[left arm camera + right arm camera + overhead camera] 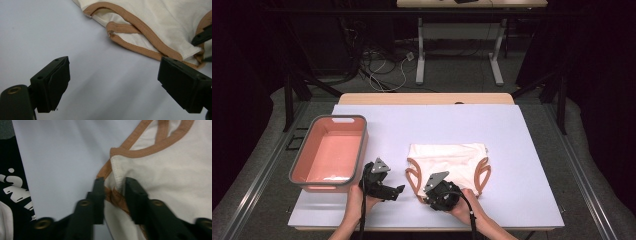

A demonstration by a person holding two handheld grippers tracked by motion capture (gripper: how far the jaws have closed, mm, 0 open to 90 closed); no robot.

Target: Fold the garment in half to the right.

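A cream garment (447,160) with tan-brown trim lies flat on the white table top (522,165). My right gripper (426,198) sits at its near left corner. In the right gripper view its jaws (114,187) stand a little apart, astride the trimmed corner of the garment (170,177), without clearly pressing on it. My left gripper (397,191) rests on the table just left of the garment, its jaws (112,72) wide open with only bare table between them. The garment's trimmed edge (140,25) lies beyond them.
A salmon-pink tub (341,120) with a grey rim stands at the left of the table, with nothing in it. The table's near edge runs close under both hands. Dark floor, cables and another table's legs lie beyond the far edge.
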